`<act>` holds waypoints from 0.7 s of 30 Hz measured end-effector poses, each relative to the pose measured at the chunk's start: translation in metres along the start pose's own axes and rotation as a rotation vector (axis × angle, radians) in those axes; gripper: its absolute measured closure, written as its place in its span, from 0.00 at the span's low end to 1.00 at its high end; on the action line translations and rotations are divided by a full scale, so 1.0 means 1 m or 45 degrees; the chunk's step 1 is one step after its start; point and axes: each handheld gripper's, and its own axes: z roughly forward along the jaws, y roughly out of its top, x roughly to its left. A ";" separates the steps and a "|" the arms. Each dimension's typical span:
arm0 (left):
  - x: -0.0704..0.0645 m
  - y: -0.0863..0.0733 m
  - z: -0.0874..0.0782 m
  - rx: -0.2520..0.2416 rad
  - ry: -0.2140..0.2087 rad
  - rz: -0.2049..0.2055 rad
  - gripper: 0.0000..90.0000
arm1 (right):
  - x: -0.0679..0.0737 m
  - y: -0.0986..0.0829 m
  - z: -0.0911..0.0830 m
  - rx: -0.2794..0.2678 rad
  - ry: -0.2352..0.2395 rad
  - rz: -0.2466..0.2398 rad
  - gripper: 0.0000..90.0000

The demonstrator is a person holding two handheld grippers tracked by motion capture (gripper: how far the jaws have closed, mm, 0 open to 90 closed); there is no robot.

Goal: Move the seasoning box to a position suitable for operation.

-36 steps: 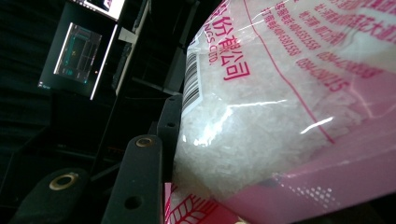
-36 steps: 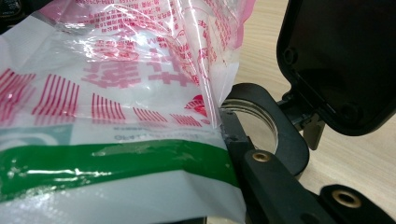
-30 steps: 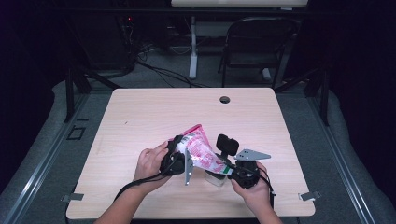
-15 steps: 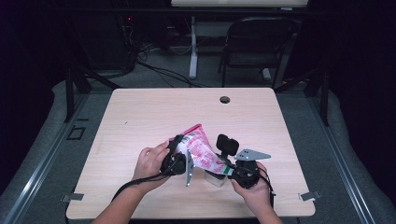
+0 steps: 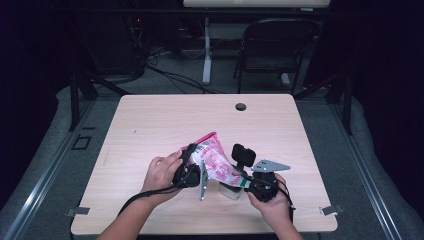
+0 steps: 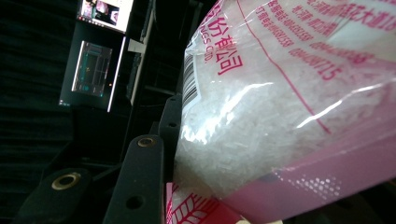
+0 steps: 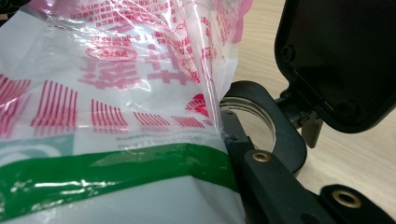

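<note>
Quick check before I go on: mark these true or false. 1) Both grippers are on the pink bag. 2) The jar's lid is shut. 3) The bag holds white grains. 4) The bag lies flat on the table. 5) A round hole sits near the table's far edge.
1) True: the left gripper and the right gripper each grip an end of the pink bag.
2) False: the jar has its black flip lid swung open.
3) True: white grains show through the clear film.
4) False: it is held up, tilted over the jar.
5) True: the round hole is in the table.
</note>
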 end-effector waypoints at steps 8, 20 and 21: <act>0.001 0.002 -0.001 -0.002 0.010 0.008 0.73 | 0.000 -0.001 0.000 -0.006 0.004 0.006 1.00; 0.003 0.004 -0.005 -0.008 0.031 0.022 0.73 | 0.001 -0.001 -0.001 0.016 0.006 -0.011 1.00; 0.003 0.004 -0.005 -0.009 0.034 0.026 0.73 | 0.001 -0.001 0.000 0.015 0.003 -0.009 1.00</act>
